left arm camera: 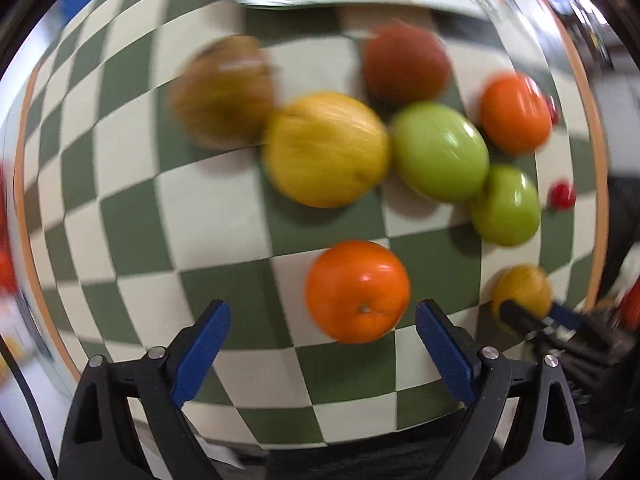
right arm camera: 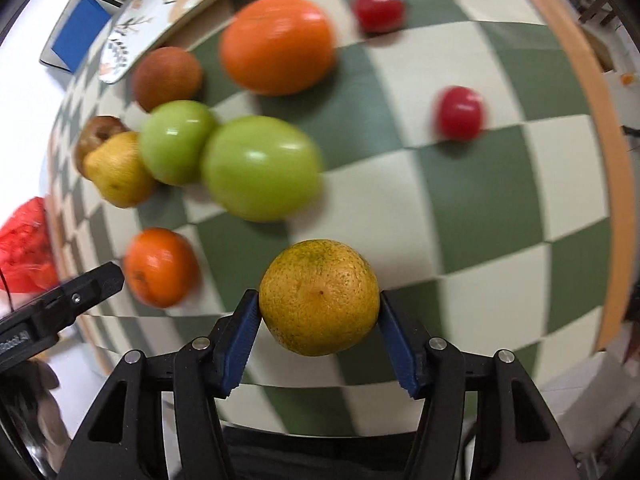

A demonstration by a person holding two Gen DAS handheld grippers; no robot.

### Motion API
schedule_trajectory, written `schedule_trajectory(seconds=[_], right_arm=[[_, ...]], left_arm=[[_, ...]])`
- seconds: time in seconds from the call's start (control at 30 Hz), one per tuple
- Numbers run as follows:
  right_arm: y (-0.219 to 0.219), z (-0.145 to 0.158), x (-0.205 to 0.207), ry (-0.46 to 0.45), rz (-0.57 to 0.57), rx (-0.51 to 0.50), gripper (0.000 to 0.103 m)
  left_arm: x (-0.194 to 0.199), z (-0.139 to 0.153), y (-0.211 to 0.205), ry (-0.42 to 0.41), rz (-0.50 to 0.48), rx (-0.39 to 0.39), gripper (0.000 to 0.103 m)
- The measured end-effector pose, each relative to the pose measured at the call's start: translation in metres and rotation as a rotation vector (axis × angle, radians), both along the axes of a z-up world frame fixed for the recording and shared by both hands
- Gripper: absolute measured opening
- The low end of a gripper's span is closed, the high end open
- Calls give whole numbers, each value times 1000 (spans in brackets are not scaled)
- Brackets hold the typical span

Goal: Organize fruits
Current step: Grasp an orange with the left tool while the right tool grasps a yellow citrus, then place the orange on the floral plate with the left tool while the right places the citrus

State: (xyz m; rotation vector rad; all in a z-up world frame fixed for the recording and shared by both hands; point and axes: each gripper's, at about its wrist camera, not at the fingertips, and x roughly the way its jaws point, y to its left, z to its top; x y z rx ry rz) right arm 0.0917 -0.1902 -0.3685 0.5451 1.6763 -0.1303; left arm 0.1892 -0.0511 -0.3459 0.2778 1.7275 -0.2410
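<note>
From the left wrist view I see my left gripper point(left arm camera: 323, 320) with its blue pads spread wide apart, nothing between them. A small orange point(left arm camera: 358, 291) sits on the checkered cloth point(left arm camera: 132, 216) just ahead of the gap, lower centre of the frame. Further up, going left to right: a brownish fruit point(left arm camera: 224, 92) at upper left (blurred, I cannot tell what kind), a yellow fruit point(left arm camera: 326, 149) touching it, a green fruit point(left arm camera: 439, 151) pressed against the yellow one, and a second green fruit point(left arm camera: 506, 205) just beside that. A dark red fruit point(left arm camera: 406, 63) lies above the greens, with a larger orange point(left arm camera: 515, 113) to its right.

In the right wrist view, a red plastic bag point(right arm camera: 24, 246) shows at the far left edge and a patterned plate point(right arm camera: 168, 8) at upper left. My right gripper point(right arm camera: 319, 320) is clamped on a yellow-green mottled orange point(right arm camera: 319, 297) — both blue pads press its sides at lower centre. Two small red fruits point(right arm camera: 460, 113) lie on the cloth toward the upper right, well apart from the cluster.
</note>
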Motion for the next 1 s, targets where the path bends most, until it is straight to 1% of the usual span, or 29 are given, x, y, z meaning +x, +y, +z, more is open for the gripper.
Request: schedule_trajectory(seconds=[0.07,0.1,0.13,0.17,0.3,0.43,0.5,0.57,0.6,0.67,0.77,0.83,0.93,1.0], right_arm=[[-4,1,-1,3,-14,17,62],[-4,1,-2,3,-20,22,62],[-4,0,-3,5,-32,26,62],[-3,-1,-4,8,-41,29,62],[-4,-6,-5,6,-75,43,63],[-7,-15,0,14,-87,40,63],[-10,-17,-4,25,-94,36,63],[-12,-18,-5,27,-93,32,62],[-11,-18,-5,25,-87,26,62],[-9,-15,-6,28,-77,12,62],[-2,2,-4,-8,-76,14,62],[-1,22,2,-55,-75,23,62],[-2,53,22,-135,-64,35,62],[-5,72,44,-188,-54,42,62]], left_arm=[[-6,-11,-14,3,-67,25,93],[-9,-17,-19,6,-95,28,79],[-12,-22,-24,13,-117,33,69],[-14,-26,-26,28,-125,24,62],[-19,-30,-33,1,-147,24,61],[-18,-25,-31,-5,-135,4,61],[-19,-25,-32,-9,-125,-5,61],[-22,-14,-14,-6,-115,-19,60],[-22,-11,-11,-6,-109,-25,60],[-17,-10,8,-8,-94,-41,60],[-15,15,21,-20,-63,-92,60],[-8,42,29,-38,-32,-141,60],[14,86,39,-93,17,-215,60],[38,115,44,-126,59,-264,60]])
